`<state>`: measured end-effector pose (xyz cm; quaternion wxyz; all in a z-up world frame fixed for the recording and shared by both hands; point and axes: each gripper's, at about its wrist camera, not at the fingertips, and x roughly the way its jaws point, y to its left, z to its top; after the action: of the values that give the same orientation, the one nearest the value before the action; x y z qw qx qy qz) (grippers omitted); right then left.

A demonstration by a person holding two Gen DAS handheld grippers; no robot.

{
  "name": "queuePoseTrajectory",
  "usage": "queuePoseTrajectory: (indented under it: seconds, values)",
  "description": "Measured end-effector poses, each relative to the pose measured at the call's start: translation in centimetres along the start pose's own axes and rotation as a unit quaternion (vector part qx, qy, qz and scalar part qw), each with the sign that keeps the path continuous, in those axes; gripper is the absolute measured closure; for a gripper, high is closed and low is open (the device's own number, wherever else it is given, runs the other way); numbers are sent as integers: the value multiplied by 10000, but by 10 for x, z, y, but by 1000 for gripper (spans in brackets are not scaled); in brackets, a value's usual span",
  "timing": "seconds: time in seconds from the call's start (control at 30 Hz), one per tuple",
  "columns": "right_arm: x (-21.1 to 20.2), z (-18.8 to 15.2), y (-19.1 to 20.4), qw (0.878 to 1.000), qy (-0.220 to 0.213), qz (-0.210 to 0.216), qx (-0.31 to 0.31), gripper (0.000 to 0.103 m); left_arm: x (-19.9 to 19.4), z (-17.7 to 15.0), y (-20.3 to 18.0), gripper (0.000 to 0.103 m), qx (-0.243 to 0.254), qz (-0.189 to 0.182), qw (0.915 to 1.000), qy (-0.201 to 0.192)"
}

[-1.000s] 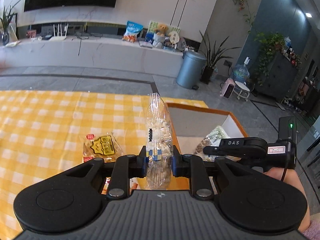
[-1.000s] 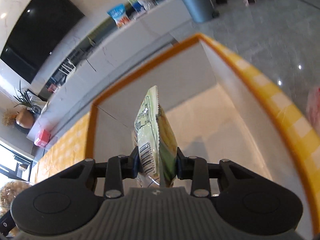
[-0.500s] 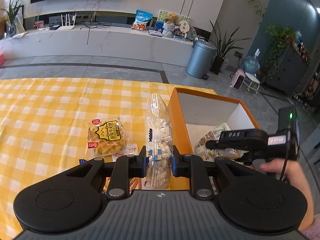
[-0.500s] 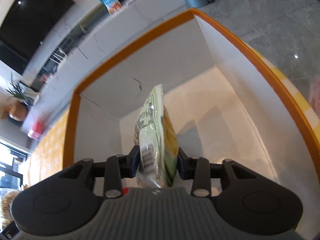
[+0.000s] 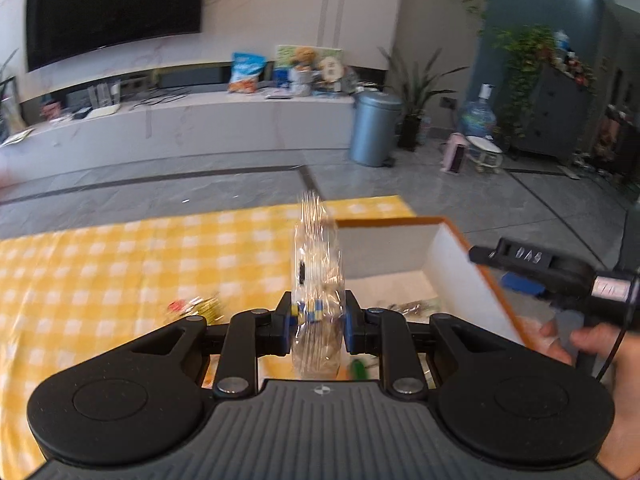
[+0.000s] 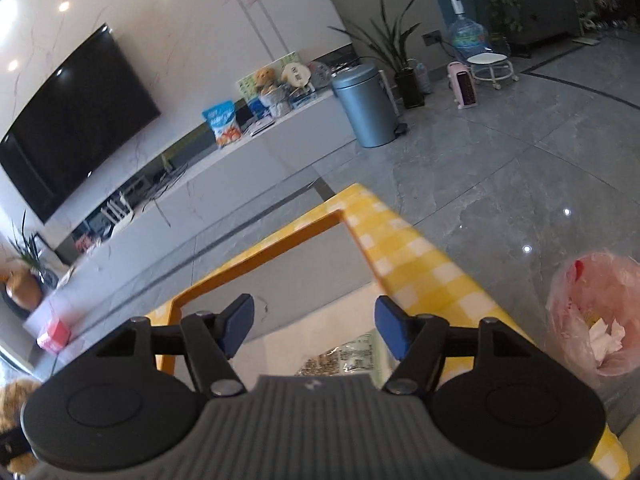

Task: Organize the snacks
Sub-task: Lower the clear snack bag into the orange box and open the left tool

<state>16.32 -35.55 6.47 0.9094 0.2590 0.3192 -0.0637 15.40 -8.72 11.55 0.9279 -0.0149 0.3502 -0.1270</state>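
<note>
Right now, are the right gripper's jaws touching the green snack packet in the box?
Apart. The right wrist view shows the right gripper with jaws spread wide, and the green snack packet lying below them in the box.

Both views are bright with soft daylight and show no deep shadows. The left wrist view is smeared by motion blur: the yellow-and-white checked tablecloth (image 5: 120,264) and the clear plastic snack bag (image 5: 318,280) lose their edges, while the near black gripper body stays sharp. The right wrist view is crisper. Ceiling lights glare as small white dots on the glossy grey tiled floor (image 6: 520,184) and the marble wall. Fisheye distortion bends the large black television screen (image 6: 76,140) and the far walls at the edges.
</note>
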Motion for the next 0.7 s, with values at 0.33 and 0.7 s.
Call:
queuePoseTrajectory:
  seconds: [0.33, 0.7]
  values:
    - [10, 1, -13, 9985, 133, 246, 476, 39, 68, 9, -25, 82, -84, -511, 9976, 462]
    - [14, -2, -12, 9984, 425, 270, 268, 40, 53, -8, -31, 81, 165, -175, 9991, 360]
